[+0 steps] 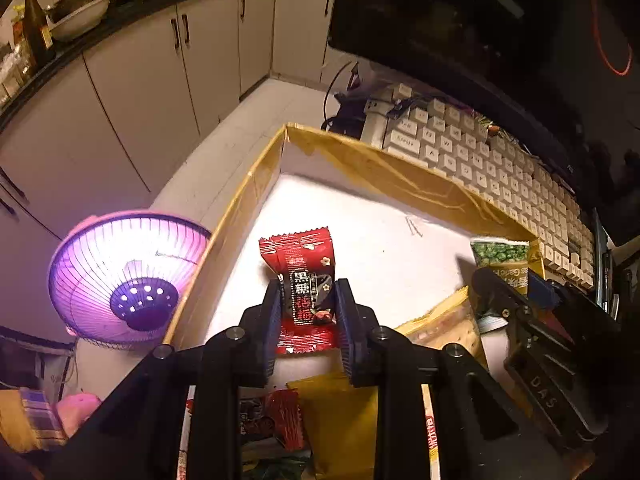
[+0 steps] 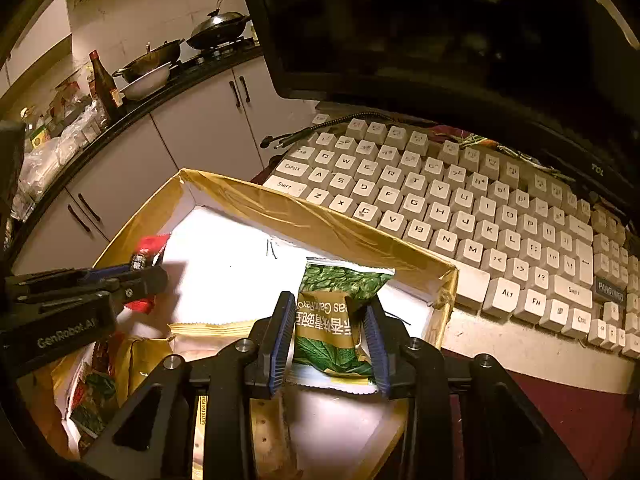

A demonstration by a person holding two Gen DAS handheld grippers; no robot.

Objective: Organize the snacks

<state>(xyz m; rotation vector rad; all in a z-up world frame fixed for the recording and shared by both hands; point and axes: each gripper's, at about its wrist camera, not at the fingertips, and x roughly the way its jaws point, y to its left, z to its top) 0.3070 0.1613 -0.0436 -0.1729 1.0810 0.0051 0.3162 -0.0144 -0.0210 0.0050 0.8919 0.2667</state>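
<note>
Red foil candy packet (image 1: 298, 280) sits clamped in the left gripper (image 1: 308, 300) above the white floor of the yellow-taped cardboard box (image 1: 240, 208). Right wrist view: the right gripper (image 2: 330, 330) is clamped on a green-and-gold pea snack packet (image 2: 340, 312) over the same box, beside a white keyboard (image 2: 480, 208).

you're in a dim kitchen under warm yellowish light. pale cabinet doors (image 1: 132, 92) with dark handles run beneath a black countertop (image 2: 132, 108) carrying a wok (image 2: 218, 30), a bowl (image 2: 146, 80) and a dark bottle (image 2: 104, 84). a white keyboard (image 2: 460, 208) sits below a dark monitor (image 2: 440, 32). a purple-lit fan or heater (image 1: 128, 276), hard to tell which, glows near the pale floor (image 1: 256, 120).
</note>
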